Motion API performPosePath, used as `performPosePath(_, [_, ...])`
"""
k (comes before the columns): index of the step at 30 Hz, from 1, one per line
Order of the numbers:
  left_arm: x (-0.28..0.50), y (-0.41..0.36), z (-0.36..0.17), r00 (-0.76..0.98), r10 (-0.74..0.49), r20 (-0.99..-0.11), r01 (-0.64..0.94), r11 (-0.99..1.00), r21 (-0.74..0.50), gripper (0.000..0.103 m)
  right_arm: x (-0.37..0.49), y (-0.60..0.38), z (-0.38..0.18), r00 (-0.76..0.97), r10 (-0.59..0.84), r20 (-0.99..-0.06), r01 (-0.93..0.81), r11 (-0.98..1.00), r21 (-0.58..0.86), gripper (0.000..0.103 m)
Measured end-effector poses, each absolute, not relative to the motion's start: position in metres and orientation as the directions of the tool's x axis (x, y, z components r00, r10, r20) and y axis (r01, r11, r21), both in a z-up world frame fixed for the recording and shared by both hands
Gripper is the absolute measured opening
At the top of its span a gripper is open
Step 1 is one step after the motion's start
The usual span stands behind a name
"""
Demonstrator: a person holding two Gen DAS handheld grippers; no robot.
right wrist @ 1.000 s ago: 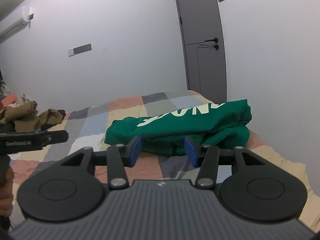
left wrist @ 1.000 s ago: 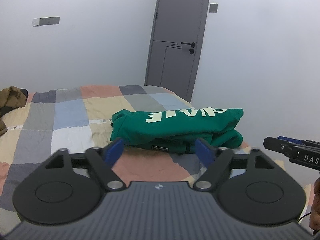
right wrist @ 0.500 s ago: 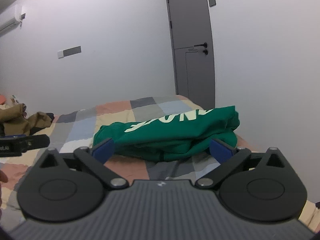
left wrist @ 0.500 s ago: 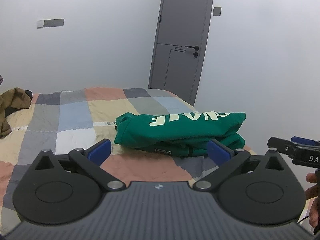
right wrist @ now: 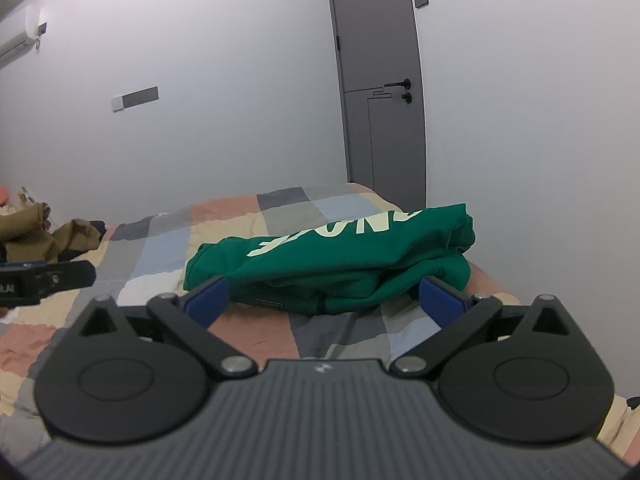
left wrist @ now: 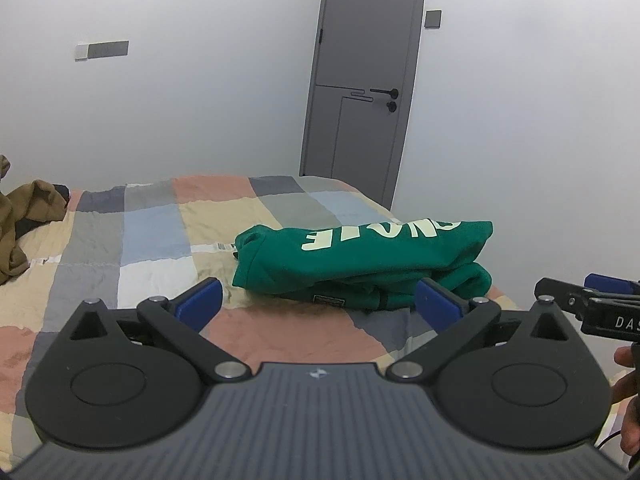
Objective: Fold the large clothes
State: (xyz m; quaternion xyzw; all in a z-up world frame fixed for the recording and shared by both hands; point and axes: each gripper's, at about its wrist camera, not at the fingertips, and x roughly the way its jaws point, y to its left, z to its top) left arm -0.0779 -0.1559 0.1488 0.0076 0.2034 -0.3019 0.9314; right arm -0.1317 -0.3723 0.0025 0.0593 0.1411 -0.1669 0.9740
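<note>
1. The left gripper (left wrist: 318, 300) is seen with its jaws spread as wide as they go, nothing between the blue pads (left wrist: 199, 302); only bedspread shows in the gap.
2. The right gripper (right wrist: 326, 296) is likewise fully spread and empty. It is also seen from the side at the right edge of the left view, with part of a hand (left wrist: 628, 396) below it.
3. The hoodie (left wrist: 360, 264), green with pale lettering, lies folded in a thick bundle at centre right of both views, on the patchwork bed (left wrist: 152, 236), near the bed's right edge and the wall. Neither gripper touches it.
4. The fold is judged largely done, yet the bundle looks loose: the upper layer overhangs at upper right and lower folds bulge beneath.
5. If only the top layer is pinched, the stack is likely to be peeled open and the fold lost.
6. If the bundle is pushed toward the right of the frame, it could be slid off the bed, since little bedspread is left there.
7. If both grippers are closed at uneven depths, the layers may be skewed and creases set crooked.
8. A brown pile of clothes (left wrist: 24, 220) lies at the left edge, well apart; a reach toward it could drag the bedspread and disturb the hoodie.
</note>
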Motion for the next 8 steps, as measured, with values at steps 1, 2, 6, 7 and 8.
performPosePath(1, [-0.0795, -0.1553, 0.1491, 0.735, -0.565, -0.375, 0.571, 0.814, -0.109, 0.103, -0.1320, -0.3723, 0.0026, 0.905, -0.309, -0.293, 0.343, 0.937, 0.070, 0.103])
performPosePath(2, [-0.0805, -0.1546, 0.1493, 0.737, -0.565, -0.371, 0.570, 0.815, -0.109, 0.103, -0.1328, -0.3726, 0.0028, 0.906, -0.309, -0.290, 0.343, 0.936, 0.076, 0.103])
performPosePath(6, [-0.0829, -0.1531, 0.1508, 0.740, -0.564, -0.366, 0.571, 0.815, -0.102, 0.103, -0.1345, -0.3741, 0.0035, 0.906, -0.313, -0.286, 0.350, 0.933, 0.086, 0.103])
performPosePath(7, [-0.0838, -0.1525, 0.1512, 0.743, -0.562, -0.363, 0.569, 0.816, -0.099, 0.103, -0.1350, -0.3743, 0.0035, 0.905, -0.315, -0.285, 0.351, 0.932, 0.084, 0.103])
performPosePath(8, [-0.0850, -0.1521, 0.1515, 0.745, -0.561, -0.361, 0.568, 0.817, -0.098, 0.103, -0.1356, -0.3743, 0.0036, 0.905, -0.317, -0.284, 0.352, 0.932, 0.083, 0.103])
